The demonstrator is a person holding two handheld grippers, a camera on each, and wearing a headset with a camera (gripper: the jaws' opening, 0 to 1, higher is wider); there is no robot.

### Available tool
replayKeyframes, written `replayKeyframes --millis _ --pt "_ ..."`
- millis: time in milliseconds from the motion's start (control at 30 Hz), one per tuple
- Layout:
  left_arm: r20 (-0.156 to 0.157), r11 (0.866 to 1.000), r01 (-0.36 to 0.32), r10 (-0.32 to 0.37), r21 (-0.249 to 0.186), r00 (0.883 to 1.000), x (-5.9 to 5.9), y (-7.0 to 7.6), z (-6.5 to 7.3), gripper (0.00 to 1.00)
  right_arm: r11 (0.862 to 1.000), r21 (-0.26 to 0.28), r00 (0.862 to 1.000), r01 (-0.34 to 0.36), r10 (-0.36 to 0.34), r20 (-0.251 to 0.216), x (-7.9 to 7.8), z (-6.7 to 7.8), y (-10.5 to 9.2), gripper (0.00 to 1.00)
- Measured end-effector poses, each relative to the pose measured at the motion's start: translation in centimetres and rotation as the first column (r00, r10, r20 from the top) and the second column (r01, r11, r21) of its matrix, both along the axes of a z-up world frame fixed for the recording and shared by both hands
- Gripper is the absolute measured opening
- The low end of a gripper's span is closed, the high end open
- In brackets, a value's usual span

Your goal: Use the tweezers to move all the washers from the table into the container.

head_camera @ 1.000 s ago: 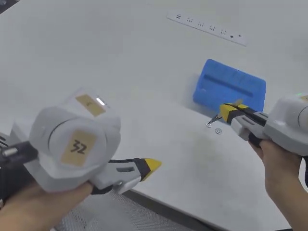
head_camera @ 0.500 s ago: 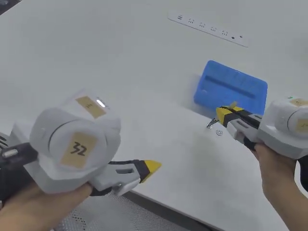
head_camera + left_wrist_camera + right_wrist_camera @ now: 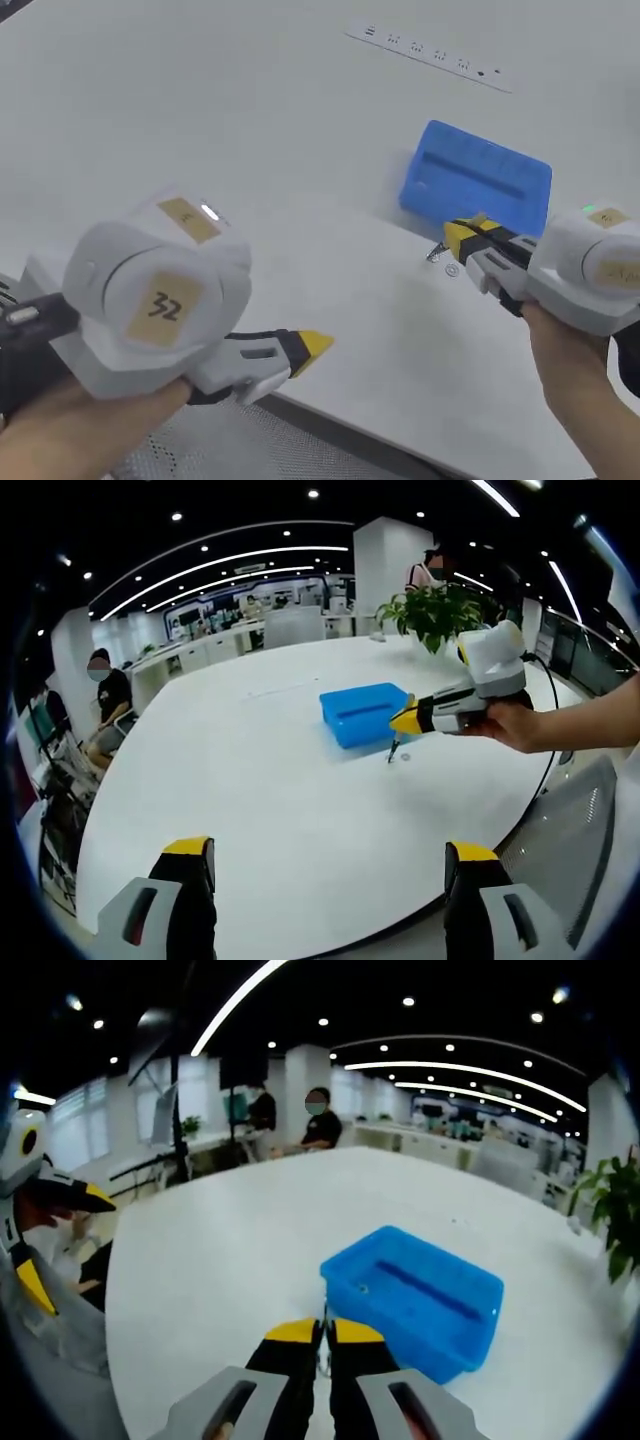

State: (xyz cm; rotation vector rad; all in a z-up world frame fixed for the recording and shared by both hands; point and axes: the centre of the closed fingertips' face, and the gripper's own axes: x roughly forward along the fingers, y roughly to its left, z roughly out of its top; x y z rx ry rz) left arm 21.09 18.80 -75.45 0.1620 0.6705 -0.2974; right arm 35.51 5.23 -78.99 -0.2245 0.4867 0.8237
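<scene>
Head view: tweezers [image 3: 436,252] tip-down (leftward tilt)

A blue rectangular container [image 3: 478,180] stands upright and open-topped on the white table [image 3: 250,150]. Thin metal tweezers [image 3: 436,254], clamped in the right gripper [image 3: 458,236], angle tips-down toward the tabletop just in front of it. One small silver washer [image 3: 452,270] lies flat beside the tips.

Bare white table [image 3: 250,130] wide open from left claw [image 3: 312,345] to right claw [image 3: 455,238]; blue container [image 3: 425,200] just beyond.
</scene>
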Motion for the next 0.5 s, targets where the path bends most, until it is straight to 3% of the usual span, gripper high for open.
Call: replayKeyframes --millis 200,500 --pt "0.004 1.000 0.002 -0.002 0.003 1.000 0.0 0.0 0.1 0.98 0.999 -0.041 1.000 -0.028 0.028 -0.007 -0.1 0.0 0.3 0.00" --pt "0.009 1.000 -0.004 0.004 -0.007 1.000 0.0 0.2 0.2 0.98 1.000 -0.010 0.999 -0.025 0.024 -0.033 -0.3 1.2 -0.1 0.00"
